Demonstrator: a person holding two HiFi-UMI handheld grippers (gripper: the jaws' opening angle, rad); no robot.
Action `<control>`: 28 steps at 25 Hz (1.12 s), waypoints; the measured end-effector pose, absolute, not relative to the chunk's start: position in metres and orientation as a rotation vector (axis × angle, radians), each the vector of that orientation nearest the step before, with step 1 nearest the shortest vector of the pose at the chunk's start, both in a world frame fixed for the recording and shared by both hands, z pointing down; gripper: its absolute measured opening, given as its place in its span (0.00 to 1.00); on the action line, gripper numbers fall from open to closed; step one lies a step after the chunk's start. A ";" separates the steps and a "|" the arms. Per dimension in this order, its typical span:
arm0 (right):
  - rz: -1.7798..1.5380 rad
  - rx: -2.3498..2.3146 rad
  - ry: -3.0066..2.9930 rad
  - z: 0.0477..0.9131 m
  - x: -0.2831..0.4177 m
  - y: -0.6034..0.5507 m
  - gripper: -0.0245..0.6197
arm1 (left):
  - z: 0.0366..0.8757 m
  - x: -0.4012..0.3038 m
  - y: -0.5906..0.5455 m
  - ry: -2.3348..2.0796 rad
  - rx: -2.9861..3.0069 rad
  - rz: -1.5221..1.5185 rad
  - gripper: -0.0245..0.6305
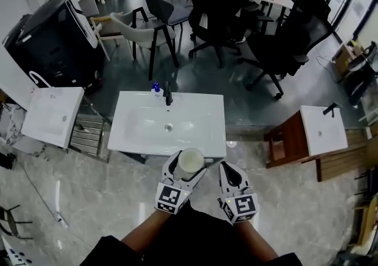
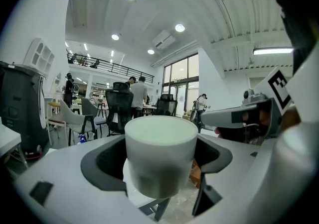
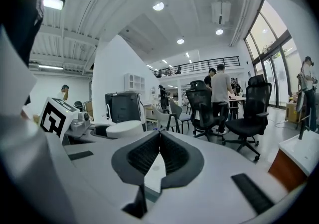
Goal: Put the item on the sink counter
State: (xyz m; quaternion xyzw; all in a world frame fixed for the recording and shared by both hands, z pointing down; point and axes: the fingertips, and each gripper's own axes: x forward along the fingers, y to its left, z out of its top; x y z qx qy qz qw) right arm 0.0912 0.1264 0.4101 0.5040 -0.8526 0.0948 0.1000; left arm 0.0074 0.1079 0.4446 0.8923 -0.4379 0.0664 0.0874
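Observation:
A white cylindrical cup [image 1: 190, 162] sits upright between the jaws of my left gripper [image 1: 188, 168], which is shut on it; in the left gripper view the cup [image 2: 159, 153] fills the space between both dark pads. It hangs just in front of the near edge of the white sink counter [image 1: 133, 135]. The counter has a basin with a drain [image 1: 169, 126] and a dark faucet [image 1: 168, 94] at its far side. My right gripper [image 1: 231, 175] is beside the left one, its jaws pressed together with nothing in them [image 3: 158, 149]. The cup [image 3: 124, 128] shows at the left of the right gripper view.
A small blue-capped bottle [image 1: 156, 88] stands by the faucet. A second white sink top [image 1: 52, 116] lies to the left, another [image 1: 322, 130] on a wooden stand to the right. A dark machine [image 1: 53, 40], chairs [image 1: 155, 22] and seated people are beyond the counter.

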 end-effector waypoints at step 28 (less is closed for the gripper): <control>0.334 1.574 -2.360 0.467 0.077 -0.072 0.09 | 0.504 -0.022 -0.090 -1.137 2.678 0.211 0.65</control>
